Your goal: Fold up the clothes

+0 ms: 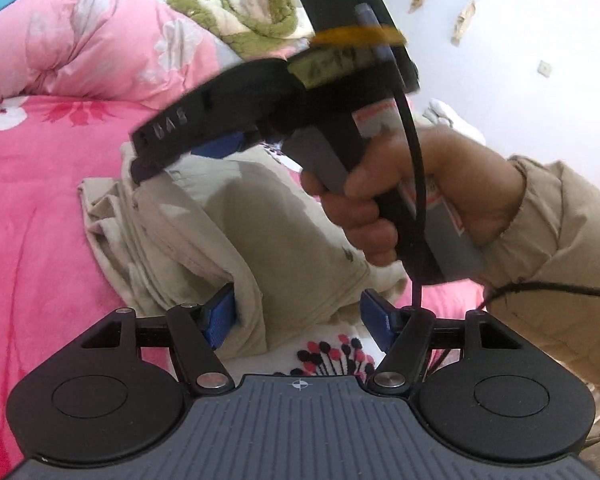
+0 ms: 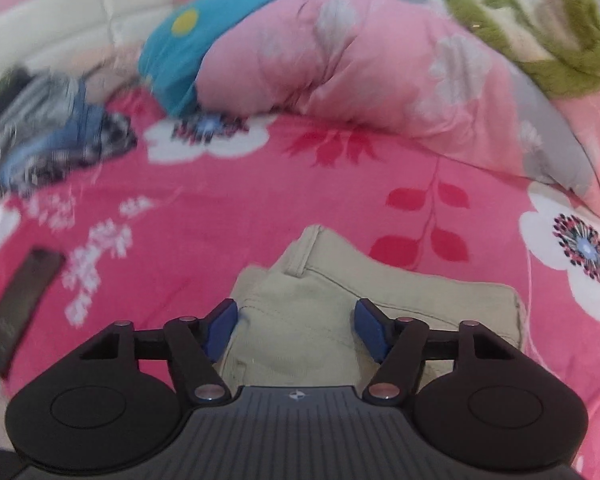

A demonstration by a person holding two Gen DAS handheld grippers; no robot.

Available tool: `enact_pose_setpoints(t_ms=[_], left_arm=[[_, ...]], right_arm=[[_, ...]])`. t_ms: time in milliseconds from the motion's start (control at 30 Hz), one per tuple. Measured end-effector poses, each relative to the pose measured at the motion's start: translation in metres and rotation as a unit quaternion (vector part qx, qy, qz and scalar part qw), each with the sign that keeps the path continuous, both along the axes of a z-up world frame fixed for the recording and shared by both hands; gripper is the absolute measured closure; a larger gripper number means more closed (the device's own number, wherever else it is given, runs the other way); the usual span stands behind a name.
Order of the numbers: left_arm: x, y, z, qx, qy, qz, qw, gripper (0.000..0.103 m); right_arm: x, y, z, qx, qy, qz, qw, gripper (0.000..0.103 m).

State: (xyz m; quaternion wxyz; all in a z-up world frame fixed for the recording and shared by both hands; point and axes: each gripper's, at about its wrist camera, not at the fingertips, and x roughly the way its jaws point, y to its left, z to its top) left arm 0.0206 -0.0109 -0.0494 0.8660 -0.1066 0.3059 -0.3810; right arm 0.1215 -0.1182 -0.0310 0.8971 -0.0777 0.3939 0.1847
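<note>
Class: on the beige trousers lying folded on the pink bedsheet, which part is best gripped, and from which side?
Grip the beige trousers at the waistband corner, near the belt loop, coming from the side with the dark strap. There the stitched edge points out over bare pink bedsheet, thicker and firmer than the flat folded panel.

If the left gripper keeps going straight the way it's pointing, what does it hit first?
Most likely the folded beige trousers, already lying between the left gripper fingers; the right gripper hangs beyond, though depth is unclear.
</note>
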Motion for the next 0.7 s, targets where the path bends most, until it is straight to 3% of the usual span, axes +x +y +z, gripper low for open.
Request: enact_pose_setpoints(t_ms=[33, 100, 233, 467, 700], left_arm=[[0.001, 0.003, 0.0, -0.005, 0.004, 0.002, 1.0, 0.037], [0.002, 0.009, 0.001, -0.014, 0.009, 0.009, 0.9998, 0.037], [-0.003, 0.025, 0.011, -0.037, 0.001, 0.018, 0.9991, 0.034], [-0.003, 0.043, 0.03, -0.086, -0.018, 0.045, 0.9951, 0.027], [0.022, 0.029, 0.031, -0.046, 0.017, 0.094, 0.9943, 0.027]], right_arm=[[-0.001, 0.003, -0.003, -0.008, 0.002, 0.005, 1.0, 0.048], [-0.004, 0.004, -0.004, -0.01, 0.001, 0.008, 1.0, 0.069], [-0.021, -0.004, 0.01, -0.005, -0.031, -0.009, 0.999, 0.084], [-0.063, -0.064, 0.038, 0.061, -0.07, -0.081, 0.992, 0.089], [-0.126, -0.135, 0.05, 0.123, -0.104, -0.169, 0.972, 0.089]])
